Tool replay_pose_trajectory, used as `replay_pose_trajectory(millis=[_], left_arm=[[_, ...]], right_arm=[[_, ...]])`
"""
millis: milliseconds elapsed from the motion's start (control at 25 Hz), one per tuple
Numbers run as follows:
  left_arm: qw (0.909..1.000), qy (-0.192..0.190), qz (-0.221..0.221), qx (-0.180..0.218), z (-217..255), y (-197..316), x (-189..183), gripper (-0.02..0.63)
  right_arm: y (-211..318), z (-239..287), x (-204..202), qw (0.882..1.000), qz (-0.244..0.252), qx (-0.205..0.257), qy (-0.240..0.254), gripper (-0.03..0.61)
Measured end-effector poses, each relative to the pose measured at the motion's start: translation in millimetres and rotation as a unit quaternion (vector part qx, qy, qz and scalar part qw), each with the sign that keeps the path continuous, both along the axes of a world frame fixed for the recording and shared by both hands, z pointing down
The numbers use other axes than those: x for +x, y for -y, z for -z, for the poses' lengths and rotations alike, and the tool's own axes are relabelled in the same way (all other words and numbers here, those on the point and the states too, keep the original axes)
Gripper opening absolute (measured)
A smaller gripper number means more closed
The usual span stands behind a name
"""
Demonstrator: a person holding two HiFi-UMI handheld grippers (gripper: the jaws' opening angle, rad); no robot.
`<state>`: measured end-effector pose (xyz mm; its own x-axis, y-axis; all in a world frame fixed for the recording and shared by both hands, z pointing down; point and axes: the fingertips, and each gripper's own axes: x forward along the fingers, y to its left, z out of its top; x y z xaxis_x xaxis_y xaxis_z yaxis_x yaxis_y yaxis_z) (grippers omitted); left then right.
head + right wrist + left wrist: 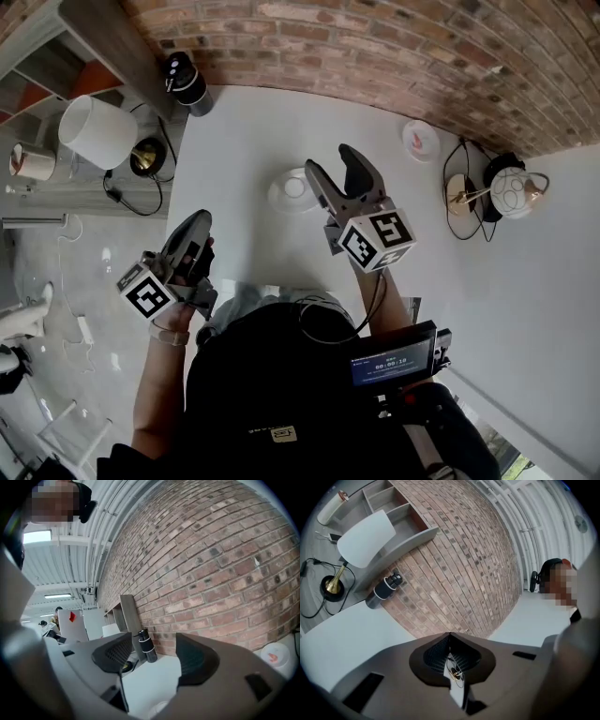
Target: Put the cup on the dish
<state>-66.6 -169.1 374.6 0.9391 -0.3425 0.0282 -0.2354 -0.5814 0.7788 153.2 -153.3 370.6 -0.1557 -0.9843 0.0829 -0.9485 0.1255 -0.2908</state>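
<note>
A white cup (294,187) stands upright on a white dish (277,199) near the middle of the white table (234,141). My right gripper (330,161) hovers just right of the cup, open, with nothing between its fingers. In the right gripper view the right gripper (152,644) frames bare table, and a white rim (159,709), possibly the cup's, peeks in at the bottom. My left gripper (195,225) is held at the table's left edge, shut and empty. The left gripper view shows the left gripper (450,637) with its jaws pressed together, facing the brick wall.
A black bottle (185,80) stands at the table's far left corner by the brick wall (394,47). A small plate with a red mark (421,141) lies at the far right. A lamp with a white shade (97,131) and a globe lamp (513,192) flank the table.
</note>
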Motion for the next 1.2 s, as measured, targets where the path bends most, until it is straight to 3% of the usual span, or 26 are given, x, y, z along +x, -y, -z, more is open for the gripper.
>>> replay_pose_trajectory(millis=[560,760,1200], left_arm=[[0.995,-0.051,-0.081,0.027,34.9,9.0,71.9,0.005],[0.9925,-0.05,-0.105,0.037,43.2,4.8,89.3,0.005],[0.9856,-0.062,-0.146,0.059,64.0,-9.7,120.0,0.005]], right_arm=[[-46.6,83.1,9.0,0.994,-0.017,0.089,0.057,0.278],[-65.3,100.8,11.6,0.992,-0.018,0.111,0.064,0.278],[-101.6,122.8,29.3,0.975,-0.015,0.161,0.152,0.276]])
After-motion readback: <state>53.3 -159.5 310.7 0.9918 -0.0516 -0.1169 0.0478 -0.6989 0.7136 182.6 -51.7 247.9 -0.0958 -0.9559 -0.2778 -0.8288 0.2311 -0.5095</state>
